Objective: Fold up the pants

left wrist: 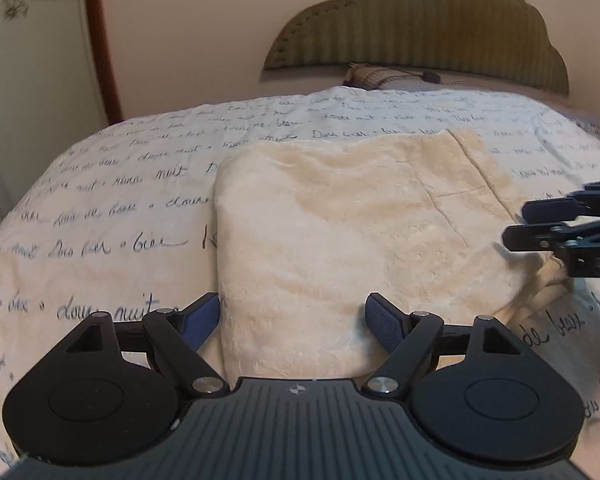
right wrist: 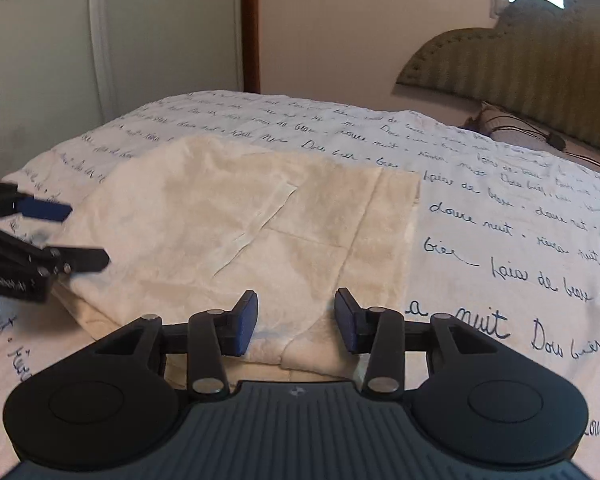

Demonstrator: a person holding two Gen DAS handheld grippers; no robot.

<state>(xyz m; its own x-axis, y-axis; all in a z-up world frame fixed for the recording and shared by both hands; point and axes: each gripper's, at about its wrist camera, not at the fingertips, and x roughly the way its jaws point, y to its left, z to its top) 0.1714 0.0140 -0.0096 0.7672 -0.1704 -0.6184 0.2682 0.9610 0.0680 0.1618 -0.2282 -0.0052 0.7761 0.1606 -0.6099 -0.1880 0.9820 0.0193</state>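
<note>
One pair of cream, fuzzy pants (left wrist: 340, 216) lies folded into a broad rectangle on the bed (left wrist: 100, 208), filling the middle of the left wrist view and the centre-left of the right wrist view (right wrist: 236, 224). The bed is covered by a single white bedspread printed with lines of dark handwriting (right wrist: 500, 232). Two hand-held grippers are in sight. The left hand-held gripper (left wrist: 293, 320) sits at the bottom of its own view with its two blue-padded fingers (left wrist: 204, 320) spread wide, one on each side of the near edge of the pants, holding nothing; in the other view it enters from the left edge (right wrist: 78, 236), fingers likewise apart. The right hand-held gripper (right wrist: 296, 320) is at the bottom of its view, its two fingers (right wrist: 246, 322) parted over the near corner of the pants and gripping nothing; from the left wrist view it shows at the right edge (left wrist: 526, 224), just above the pants' right side. One padded headboard (left wrist: 420, 24) stands at the top of the frame, and one pillow (left wrist: 376, 76) lies below it.
</note>
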